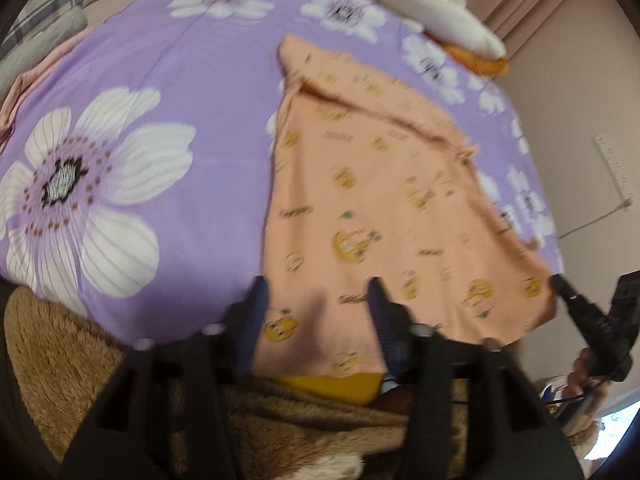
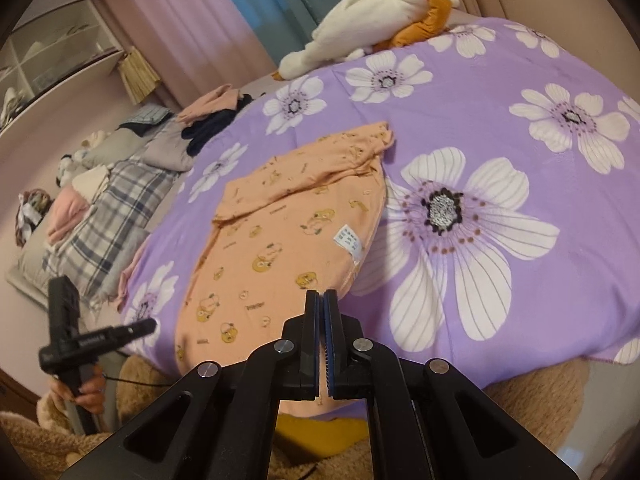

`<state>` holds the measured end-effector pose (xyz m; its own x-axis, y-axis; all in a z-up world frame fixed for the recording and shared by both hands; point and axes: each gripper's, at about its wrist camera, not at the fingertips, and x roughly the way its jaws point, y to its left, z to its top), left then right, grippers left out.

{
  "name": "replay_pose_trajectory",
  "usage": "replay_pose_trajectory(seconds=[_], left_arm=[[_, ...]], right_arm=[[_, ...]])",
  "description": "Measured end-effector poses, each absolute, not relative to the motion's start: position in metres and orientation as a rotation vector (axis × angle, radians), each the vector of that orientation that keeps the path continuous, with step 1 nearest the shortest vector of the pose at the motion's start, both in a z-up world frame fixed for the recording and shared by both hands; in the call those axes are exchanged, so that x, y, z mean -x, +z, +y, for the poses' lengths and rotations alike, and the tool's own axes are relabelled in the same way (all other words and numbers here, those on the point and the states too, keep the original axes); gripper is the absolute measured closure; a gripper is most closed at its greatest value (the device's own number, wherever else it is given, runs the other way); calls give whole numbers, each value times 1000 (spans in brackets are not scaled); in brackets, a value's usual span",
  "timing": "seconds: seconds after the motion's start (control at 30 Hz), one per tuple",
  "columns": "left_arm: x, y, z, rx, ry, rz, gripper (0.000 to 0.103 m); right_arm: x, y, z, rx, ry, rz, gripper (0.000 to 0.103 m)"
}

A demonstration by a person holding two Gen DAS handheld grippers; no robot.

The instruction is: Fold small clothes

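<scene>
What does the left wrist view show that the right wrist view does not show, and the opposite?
Only the left wrist view: the left claw standing open over the near edge of the peach printed cotton garment.

Only the right wrist view: the right claw shut, the garment's white care label, and a grey plaid pillow.

Both: the garment on the purple flowered bedsheet, and the white plush toy.

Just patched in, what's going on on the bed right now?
A person with a handheld claw in each hand is folding a small peach garment printed with yellow cartoon figures, spread on the purple flowered bedspread. One sleeve is already folded across its top. The left claw stands open above the near hem with nothing between its fingers. The right claw is shut at the garment's near edge; whether it pinches cloth is unclear.
</scene>
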<state>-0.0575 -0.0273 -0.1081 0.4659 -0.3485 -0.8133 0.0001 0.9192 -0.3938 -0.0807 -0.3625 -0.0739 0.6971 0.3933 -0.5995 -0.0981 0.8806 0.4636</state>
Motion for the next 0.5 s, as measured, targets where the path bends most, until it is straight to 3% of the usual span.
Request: replay_pose_trajectory(seconds=[0.1, 0.33, 0.4, 0.5], left_arm=[[54, -126, -29, 339, -227, 1140, 45], [54, -158, -33, 347, -248, 1213, 47], [53, -159, -29, 365, -250, 1197, 53], [51, -160, -24, 414, -289, 1191, 83]], right_arm=[[82, -75, -366, -436, 278, 760, 99], [81, -78, -367, -447, 268, 768, 99], [79, -80, -367, -446, 265, 776, 99], [77, -82, -366, -449, 270, 781, 99]])
